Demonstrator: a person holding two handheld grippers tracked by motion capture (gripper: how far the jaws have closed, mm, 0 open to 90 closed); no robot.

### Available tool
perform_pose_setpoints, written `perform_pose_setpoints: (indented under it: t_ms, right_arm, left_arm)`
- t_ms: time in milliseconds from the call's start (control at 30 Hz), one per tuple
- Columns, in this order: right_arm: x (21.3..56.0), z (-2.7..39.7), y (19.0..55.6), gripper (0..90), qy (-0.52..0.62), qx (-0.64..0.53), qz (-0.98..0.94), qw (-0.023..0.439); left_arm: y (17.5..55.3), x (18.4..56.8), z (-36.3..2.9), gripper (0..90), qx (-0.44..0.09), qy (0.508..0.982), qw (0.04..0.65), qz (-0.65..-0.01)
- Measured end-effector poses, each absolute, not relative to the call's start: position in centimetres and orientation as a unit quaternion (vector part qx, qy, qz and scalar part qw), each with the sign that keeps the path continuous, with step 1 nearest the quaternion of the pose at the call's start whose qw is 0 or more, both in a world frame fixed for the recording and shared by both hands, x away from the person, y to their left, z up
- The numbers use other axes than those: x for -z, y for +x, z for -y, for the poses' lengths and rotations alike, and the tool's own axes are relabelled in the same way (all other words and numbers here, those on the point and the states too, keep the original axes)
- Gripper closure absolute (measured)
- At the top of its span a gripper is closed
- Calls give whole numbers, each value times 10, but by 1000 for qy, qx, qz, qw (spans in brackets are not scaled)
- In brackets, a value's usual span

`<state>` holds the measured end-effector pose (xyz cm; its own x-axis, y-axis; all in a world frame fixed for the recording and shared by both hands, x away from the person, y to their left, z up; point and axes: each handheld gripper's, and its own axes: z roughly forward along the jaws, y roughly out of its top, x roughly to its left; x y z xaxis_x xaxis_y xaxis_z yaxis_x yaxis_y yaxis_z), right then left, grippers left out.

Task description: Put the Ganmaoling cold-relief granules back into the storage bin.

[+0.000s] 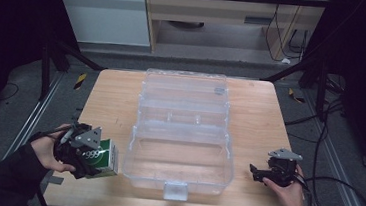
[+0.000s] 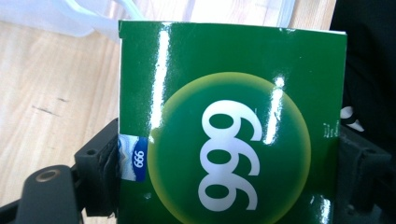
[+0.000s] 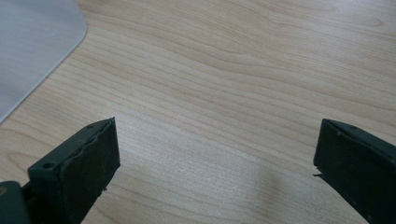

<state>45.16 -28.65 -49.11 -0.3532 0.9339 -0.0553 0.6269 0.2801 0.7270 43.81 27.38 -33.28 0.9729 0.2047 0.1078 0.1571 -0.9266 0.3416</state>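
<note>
Left gripper [image 1: 96, 161] is sitting at the table's [image 1: 255, 119] near-left corner, held in the left hand [image 1: 46, 149]. Its jaws are clamping a green box [image 1: 102, 158], one jaw pressing each side. In the left gripper view the box [image 2: 233, 126] is standing squarely between the jaws, its glossy face showing a yellow-ringed circle with white "999" digits reading sideways, and a small blue label at the left edge. Box is lying just left of the case [image 1: 180, 155], apart from its wall.

Case is sitting mid-table, clear plastic, lid thrown open and lying flat toward the far side. Both the near tub and the lid are looking empty. A latch tab is hanging at the front edge.

Right gripper [image 1: 257, 173] is resting low at the near-right, in the right hand [image 1: 291, 193], well apart from the case. In the right gripper view its jaws are standing wide apart over bare wood [image 3: 224, 93], holding nothing; a case corner [image 3: 32, 42] is showing upper left.
</note>
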Motion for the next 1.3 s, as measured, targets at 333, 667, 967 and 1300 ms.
perform_pose_setpoints:
  t_ms: [333,667,967,1300]
  right_arm:
    - [491,286,451,9,511,-313,-762,247]
    - [491,287,451,8,512,-312,-762,247]
    - [491,287,452,8,512,-312,-762,247]
    - [492,287,452,7,511,-311,-763,246]
  left_arm:
    - [440,309,-266,145,-84,976,179,-89]
    - [448,303,-244,146,-85,976,185,-75]
    - [455,303,-224,146,-81,977,189,-58]
    - [465,309,-197,146,-73,978,191,-40]
